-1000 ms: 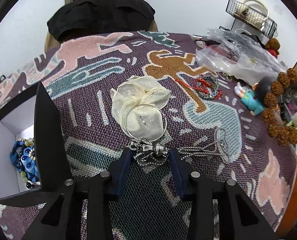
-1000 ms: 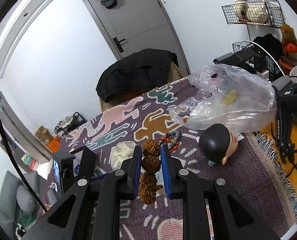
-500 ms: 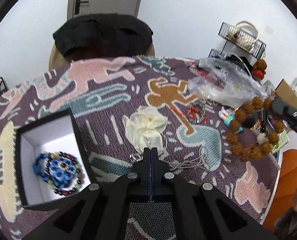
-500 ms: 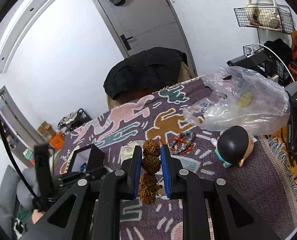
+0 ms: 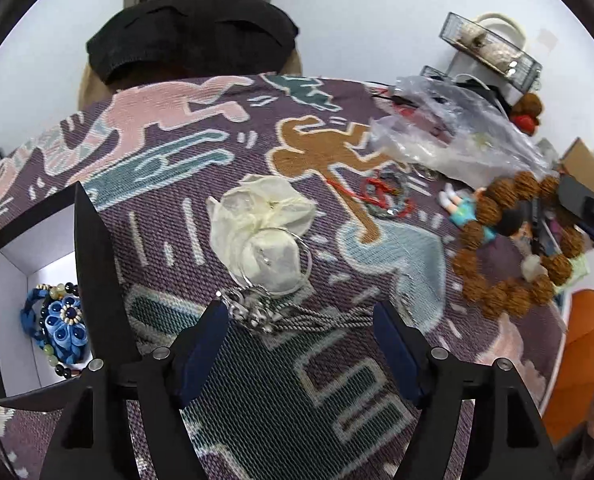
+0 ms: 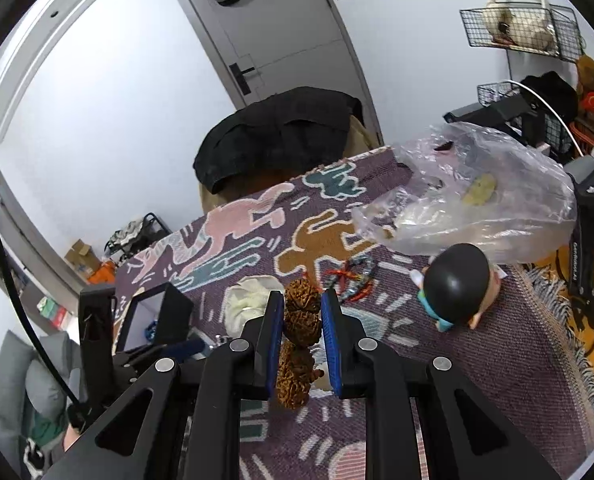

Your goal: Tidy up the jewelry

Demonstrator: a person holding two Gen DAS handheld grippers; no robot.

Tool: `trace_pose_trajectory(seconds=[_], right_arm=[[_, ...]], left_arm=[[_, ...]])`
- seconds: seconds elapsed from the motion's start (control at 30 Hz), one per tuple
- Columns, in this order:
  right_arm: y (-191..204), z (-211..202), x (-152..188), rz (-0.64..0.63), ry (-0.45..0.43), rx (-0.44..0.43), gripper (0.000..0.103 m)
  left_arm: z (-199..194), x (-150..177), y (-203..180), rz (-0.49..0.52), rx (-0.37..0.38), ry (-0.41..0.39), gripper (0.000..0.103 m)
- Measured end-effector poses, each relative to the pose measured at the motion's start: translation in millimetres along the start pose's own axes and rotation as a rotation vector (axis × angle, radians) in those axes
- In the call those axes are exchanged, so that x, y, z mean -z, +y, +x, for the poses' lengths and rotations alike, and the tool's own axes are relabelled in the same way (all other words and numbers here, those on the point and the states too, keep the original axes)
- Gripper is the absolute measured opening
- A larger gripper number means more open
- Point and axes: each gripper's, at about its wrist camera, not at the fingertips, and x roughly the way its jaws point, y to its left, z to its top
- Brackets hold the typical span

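Observation:
My left gripper (image 5: 299, 322) is open, low over the patterned cloth, its jaws on either side of a silver chain necklace (image 5: 281, 314) with a ring pendant. A black jewelry box (image 5: 37, 276) with a white inside stands at the left and holds a blue beaded bracelet (image 5: 57, 328). My right gripper (image 6: 301, 312) is shut on a brown seed-bead bracelet (image 6: 299, 332) and holds it above the table; the bracelet also shows in the left wrist view (image 5: 509, 240). A red and grey bracelet pile (image 5: 385, 198) lies mid-table.
A crumpled cream pouch (image 5: 263, 220) lies just beyond the necklace. A clear plastic bag (image 5: 453, 136) and a small doll (image 6: 453, 288) sit at the right. A chair with a black jacket (image 5: 189, 36) stands behind the table.
My left gripper was open around the necklace, shut and lifted half a second ago, and is now open again, low at the necklace. My right gripper keeps holding the seed-bead bracelet.

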Motion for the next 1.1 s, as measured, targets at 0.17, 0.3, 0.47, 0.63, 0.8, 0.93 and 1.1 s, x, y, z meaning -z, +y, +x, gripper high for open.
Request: trace_pose_trajectory(seconds=[0.17, 0.3, 0.47, 0.63, 0.8, 0.93, 1.1], right_arm=[[-11, -1, 2, 0.018, 0.003, 0.011, 0.02], [-19, -4, 2, 0.029, -0.002, 0.016, 0.02], [-29, -4, 4, 0.06, 0.003, 0.019, 0.02], [-29, -1, 6, 0.06, 0.01, 0.008, 0.02], [-31, -8, 6, 0.062, -0.002, 0.011, 0.02], [-36, -11, 6, 0.074, -0.007, 0.022, 0.02], [-35, -7, 8, 0.082, 0.002, 0.018, 0.02]], left_arm=[[16, -3, -1, 0.004, -0.107, 0.023, 0.076], [24, 3, -4, 0.008, -0.116, 0.05, 0.076], [24, 7, -10, 0.053, -0.041, 0.063, 0.092], [29, 6, -13, 0.102, -0.091, 0.036, 0.091], [31, 1, -4, 0.092, -0.171, 0.028, 0.049], [27, 0, 4, 0.077, -0.144, 0.031, 0.031], [15, 3, 6, 0.063, -0.074, 0.019, 0.028]])
